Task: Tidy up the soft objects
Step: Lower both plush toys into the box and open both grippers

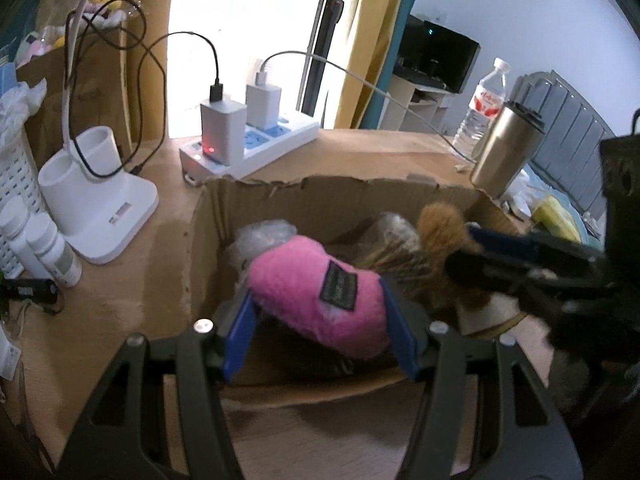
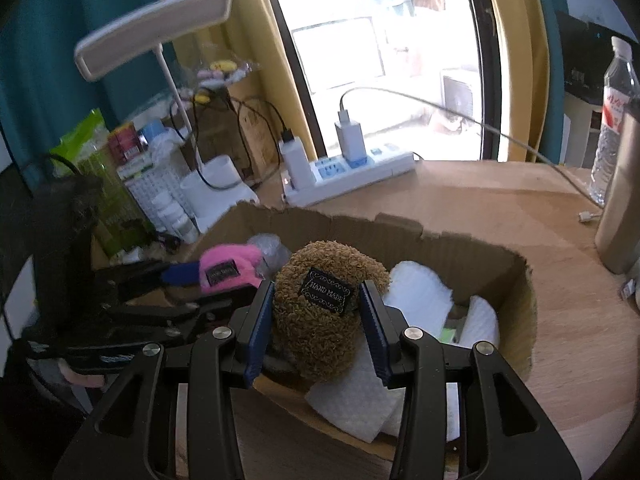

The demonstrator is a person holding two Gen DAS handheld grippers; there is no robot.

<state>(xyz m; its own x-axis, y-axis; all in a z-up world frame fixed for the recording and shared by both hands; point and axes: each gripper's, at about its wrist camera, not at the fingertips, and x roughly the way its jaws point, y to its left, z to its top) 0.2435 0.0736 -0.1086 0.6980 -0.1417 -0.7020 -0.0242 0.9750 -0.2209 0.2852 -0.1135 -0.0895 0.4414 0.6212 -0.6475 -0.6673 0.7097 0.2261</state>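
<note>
Left tool (image 1: 320, 312) clamps pink plush (image 1: 316, 292) mid-body over cardboard box (image 1: 256, 196) | right tool (image 2: 316, 320) pinches brown plush (image 2: 320, 320) beside it | both light, squashy; grip centre bulk.

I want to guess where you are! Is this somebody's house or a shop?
Most likely a bedroom at home. A padded headboard stands behind the wooden desk, a TV sits by the window, and the desk holds a power strip and a desk lamp.
</note>
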